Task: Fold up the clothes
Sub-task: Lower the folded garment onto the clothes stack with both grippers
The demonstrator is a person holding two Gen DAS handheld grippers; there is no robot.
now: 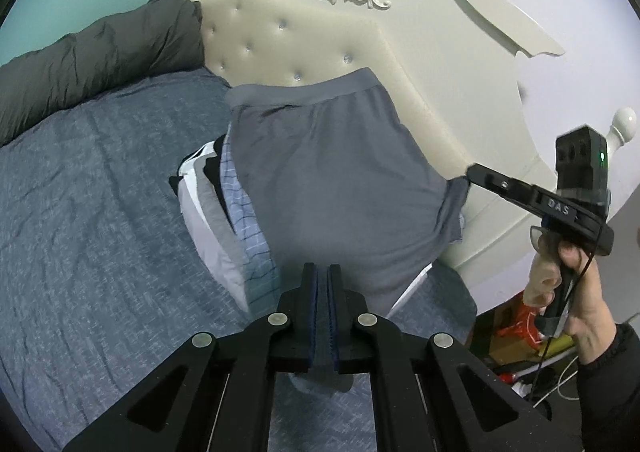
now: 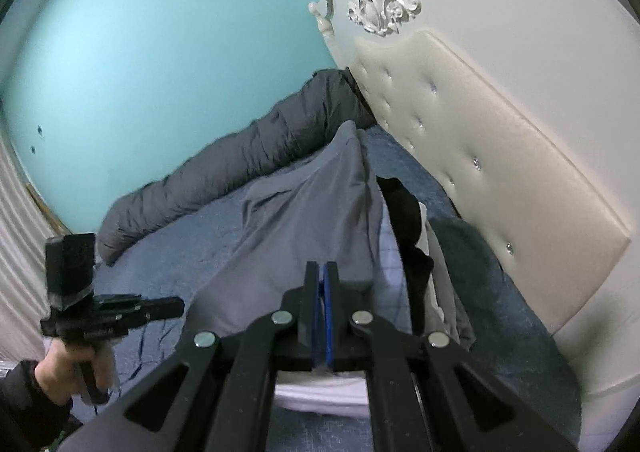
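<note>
Left wrist view: left gripper [image 1: 323, 272] pinches grey shorts [image 1: 336, 180] hem.
Right gripper [image 1: 470, 171]: clamps the opposite corner.
Beneath: clothes pile [image 1: 224, 208] on blue bedspread [image 1: 100, 212].

Gripped hem: the grey shorts [image 1: 340, 180] edge vanishes between the closed pads of the left gripper [image 1: 324, 272]; how deep it sits cannot be told.
Right corner: the right gripper [image 1: 474, 172] tip meets the cloth at its far side; contact point too small to read.
Clothes pile [image 1: 212, 212]: mostly covered behind the shorts, only white, black and checked edges show; item count unclear.
Headboard [image 1: 320, 52]: lower part hidden behind the shorts.
Floor clutter [image 1: 520, 332]: right of the left gripper, blurred red and yellow shapes, unidentifiable.
Sleeve [image 2: 24, 404]: cut by the frame edge.
Dark quilt [image 2: 240, 164]: near end hidden behind the raised cloth.
</note>
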